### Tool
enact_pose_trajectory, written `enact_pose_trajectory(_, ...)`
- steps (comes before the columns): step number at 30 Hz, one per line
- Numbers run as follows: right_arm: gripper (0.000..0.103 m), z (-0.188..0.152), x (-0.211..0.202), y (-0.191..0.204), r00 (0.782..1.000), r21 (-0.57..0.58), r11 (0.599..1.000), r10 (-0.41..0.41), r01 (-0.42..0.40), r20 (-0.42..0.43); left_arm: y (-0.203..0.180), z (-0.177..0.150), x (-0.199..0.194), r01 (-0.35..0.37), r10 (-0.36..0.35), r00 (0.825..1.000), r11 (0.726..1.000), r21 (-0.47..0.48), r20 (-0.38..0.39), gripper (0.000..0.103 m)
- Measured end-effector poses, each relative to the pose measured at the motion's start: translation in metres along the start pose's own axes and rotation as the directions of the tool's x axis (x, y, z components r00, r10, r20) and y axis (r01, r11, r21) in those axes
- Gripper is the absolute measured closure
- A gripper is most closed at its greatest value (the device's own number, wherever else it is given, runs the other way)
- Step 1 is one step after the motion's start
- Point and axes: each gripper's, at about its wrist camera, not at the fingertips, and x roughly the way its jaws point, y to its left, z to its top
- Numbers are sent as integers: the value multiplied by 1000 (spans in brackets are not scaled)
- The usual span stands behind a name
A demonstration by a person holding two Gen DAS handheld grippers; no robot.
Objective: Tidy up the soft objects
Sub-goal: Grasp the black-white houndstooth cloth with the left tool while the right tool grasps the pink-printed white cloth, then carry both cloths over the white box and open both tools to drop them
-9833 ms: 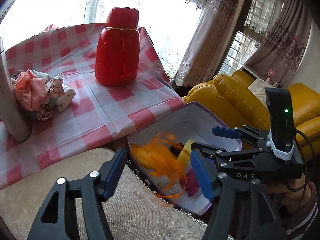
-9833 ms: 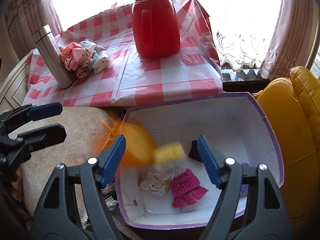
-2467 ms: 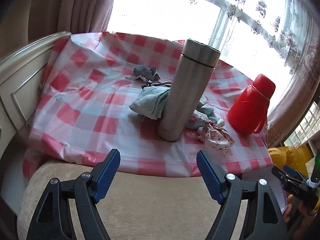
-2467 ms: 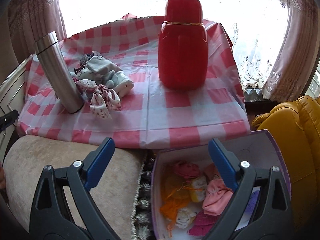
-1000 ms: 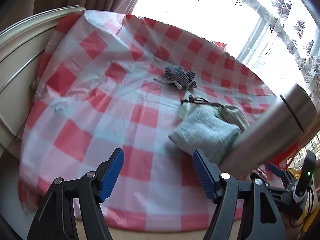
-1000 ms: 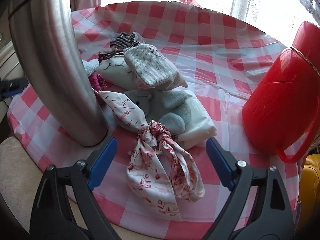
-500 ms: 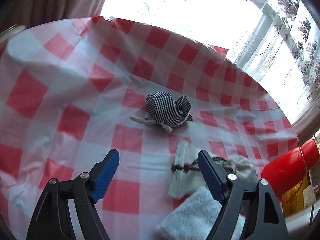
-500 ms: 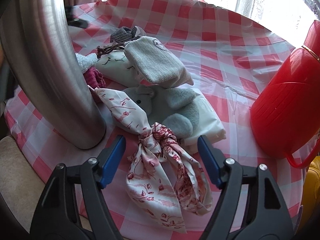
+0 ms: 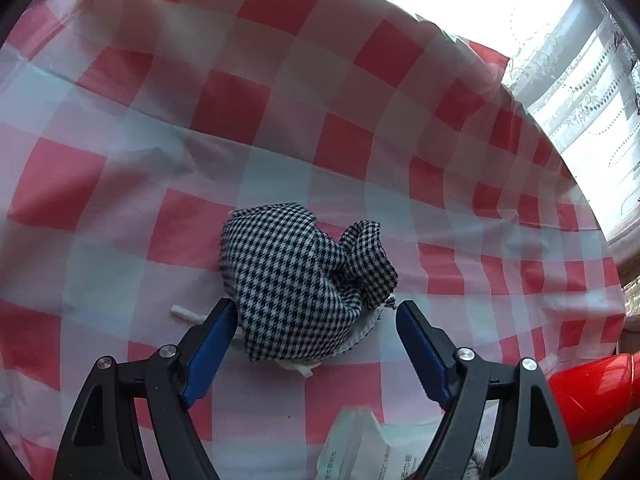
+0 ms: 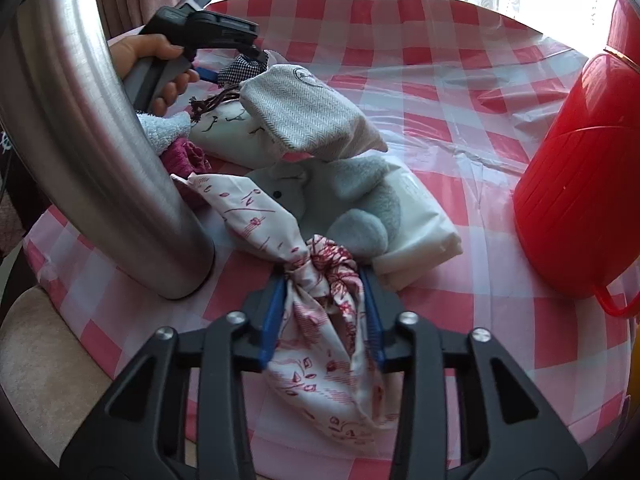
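A black-and-white houndstooth pouch (image 9: 300, 280) lies on the red-checked tablecloth (image 9: 280, 92). My left gripper (image 9: 314, 328) is open, its blue pads on either side of the pouch's near end; the left pad touches it. My right gripper (image 10: 324, 304) is shut on the knot of a white floral cloth with red print (image 10: 320, 320). Behind it lie a grey plush toy (image 10: 352, 200), a grey herringbone pouch (image 10: 308, 112) and a white doll face (image 10: 228, 128). The left gripper also shows in the right wrist view (image 10: 224, 68), at the houndstooth pouch (image 10: 240, 66).
A tall steel flask (image 10: 92, 140) stands just left of the soft pile. A red plastic jug (image 10: 580, 184) stands at the right. A white tissue pack (image 10: 416, 216) lies under the plush. A blue towel (image 10: 168, 128) and a magenta knit (image 10: 188, 156) lie by the flask.
My left gripper has moved forward onto the houndstooth pouch, which now sits between its pads. My right gripper has moved forward and closed on the floral cloth's knot.
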Motion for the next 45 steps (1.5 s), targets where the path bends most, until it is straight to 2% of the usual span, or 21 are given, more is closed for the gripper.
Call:
enact_pose_trajectory(1,68,0,-1,1,1000,-2,1000,-1,1,3,-2,2,4,-5,5,1000,1000,6,-8,23)
enact_pose_trajectory(3,69,0,-4,2,1000,-5,1000,-1,1,8,-4,4,13,-37,37,999,999,12,-36,44)
enact_pose_trajectory(4,70,-1,-6,1,1000,-3,1000,2,-2,10,-6,4,19,-53,54,997,998,26,-62,62)
enact_pose_trajectory(5,70,-1,-9,1,1000,0,1000,5,-5,14,-7,3,22,-63,66,995,997,44,-70,75)
enact_pose_trajectory(8,70,-5,-16,-1,1000,9,1000,6,-6,24,-4,-4,16,-75,78,995,996,55,-56,84)
enact_pose_trajectory(17,71,-11,-31,1,999,10,1000,-9,9,44,30,-39,-52,-119,119,992,993,-7,42,87)
enact_pose_trajectory(28,71,-30,-56,4,998,5,999,-33,32,62,65,-127,-136,-149,162,976,984,-98,143,87)
enact_pose_trajectory(35,71,-47,-76,4,996,3,999,-54,54,73,69,-187,-176,-155,181,964,978,-140,197,87)
enact_pose_trajectory(45,71,-71,-107,2,993,9,997,-76,76,95,51,-256,-209,-101,129,970,985,-143,205,87)
